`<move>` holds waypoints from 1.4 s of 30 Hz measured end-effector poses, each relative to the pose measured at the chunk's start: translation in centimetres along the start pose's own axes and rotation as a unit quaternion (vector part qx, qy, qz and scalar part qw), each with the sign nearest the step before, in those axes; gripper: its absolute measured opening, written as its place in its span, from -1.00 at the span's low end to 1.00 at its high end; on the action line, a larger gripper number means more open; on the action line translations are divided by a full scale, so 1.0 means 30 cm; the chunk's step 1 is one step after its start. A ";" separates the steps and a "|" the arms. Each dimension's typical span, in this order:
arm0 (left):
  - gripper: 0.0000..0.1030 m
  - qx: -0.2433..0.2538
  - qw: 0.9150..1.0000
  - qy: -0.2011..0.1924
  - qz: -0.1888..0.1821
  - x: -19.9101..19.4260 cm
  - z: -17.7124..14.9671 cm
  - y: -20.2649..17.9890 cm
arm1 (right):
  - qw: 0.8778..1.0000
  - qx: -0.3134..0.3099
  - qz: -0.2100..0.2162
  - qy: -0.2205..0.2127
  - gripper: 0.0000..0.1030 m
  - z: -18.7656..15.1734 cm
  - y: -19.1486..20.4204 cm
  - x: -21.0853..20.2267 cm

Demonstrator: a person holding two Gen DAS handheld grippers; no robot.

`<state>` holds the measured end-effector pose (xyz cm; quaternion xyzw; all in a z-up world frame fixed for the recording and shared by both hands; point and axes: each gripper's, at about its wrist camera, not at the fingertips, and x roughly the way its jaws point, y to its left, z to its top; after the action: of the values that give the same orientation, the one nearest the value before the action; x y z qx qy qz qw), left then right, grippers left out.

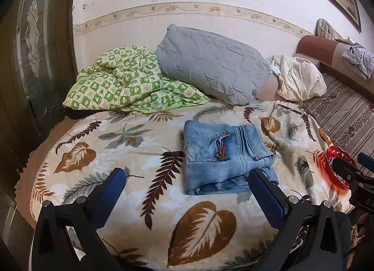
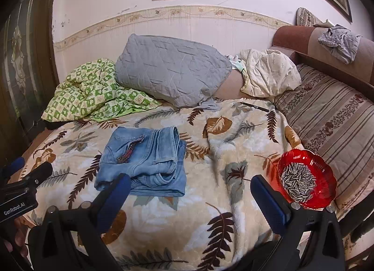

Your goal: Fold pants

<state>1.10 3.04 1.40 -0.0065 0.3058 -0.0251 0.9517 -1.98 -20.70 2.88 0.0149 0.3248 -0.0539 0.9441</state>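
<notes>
We see the folded pants (image 2: 142,161) lying on the blanket (image 2: 210,212) that covers the bed, left of its middle. Far behind them a pillow (image 2: 170,72) leans against the wall, with a crumpled quilt (image 2: 93,93) to its left and a bunched cloth (image 2: 268,74) to its right. A pen (image 2: 254,106) lies on the blanket near that cloth. At the near right a bowl (image 2: 327,177) holding seeds (image 2: 298,183) rests on the blanket, beside a cushion (image 2: 332,126).

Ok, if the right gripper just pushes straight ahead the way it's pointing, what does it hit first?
Probably the leaf-print blanket, bare between the open right gripper fingers. The folded jeans lie left of that line and the red bowl of seeds right; depth is uncertain.
</notes>
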 end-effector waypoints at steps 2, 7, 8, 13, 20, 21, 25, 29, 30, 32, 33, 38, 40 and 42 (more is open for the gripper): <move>1.00 -0.003 1.000 0.003 -0.003 0.005 -0.003 0.001 | 1.000 -0.002 0.001 -0.001 1.00 -0.002 0.000 0.002; 1.00 -0.001 1.000 0.004 -0.005 0.006 -0.003 0.001 | 1.000 0.000 0.000 0.000 1.00 -0.002 0.001 0.002; 1.00 -0.002 1.000 0.004 -0.004 0.004 -0.003 0.001 | 1.000 -0.001 0.000 0.000 1.00 -0.002 0.001 0.002; 1.00 -0.002 1.000 0.005 -0.004 0.004 -0.001 0.003 | 1.000 -0.001 0.000 0.000 1.00 -0.005 0.000 0.005; 1.00 0.001 1.000 0.004 -0.002 0.003 -0.002 -0.001 | 1.000 -0.002 0.000 0.001 1.00 -0.008 0.000 0.006; 1.00 0.003 1.000 0.004 -0.001 0.003 -0.002 -0.001 | 1.000 -0.002 0.000 0.001 1.00 -0.007 0.000 0.006; 1.00 0.004 1.000 0.005 -0.002 0.002 -0.002 -0.004 | 1.000 -0.002 0.000 0.001 1.00 -0.008 0.001 0.005; 1.00 0.008 1.000 0.005 -0.005 0.002 0.002 -0.004 | 1.000 -0.001 0.000 0.002 1.00 -0.008 0.002 0.007; 1.00 0.008 1.000 0.005 -0.005 0.003 0.002 -0.004 | 1.000 -0.001 0.001 0.002 1.00 -0.008 0.001 0.007; 1.00 0.008 1.000 0.005 -0.005 0.002 0.002 -0.005 | 1.000 -0.002 0.000 0.002 1.00 -0.009 0.002 0.007; 1.00 0.008 1.000 0.005 -0.005 0.003 0.002 -0.006 | 1.000 -0.001 0.001 0.002 1.00 -0.010 0.001 0.005; 1.00 0.008 1.000 0.005 -0.003 0.001 0.002 -0.010 | 1.000 -0.001 0.000 0.003 1.00 -0.009 0.003 0.007; 1.00 0.008 1.000 0.005 -0.004 0.000 0.002 -0.010 | 1.000 -0.002 0.001 0.004 1.00 -0.010 0.003 0.007; 1.00 0.008 1.000 0.005 -0.004 0.000 0.001 -0.011 | 1.000 -0.002 0.001 0.003 1.00 -0.011 0.004 0.007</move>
<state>1.12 2.72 1.43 0.0000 0.3106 -0.0311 0.9500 -2.01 -20.59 2.49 0.0135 0.3280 -0.0527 0.9431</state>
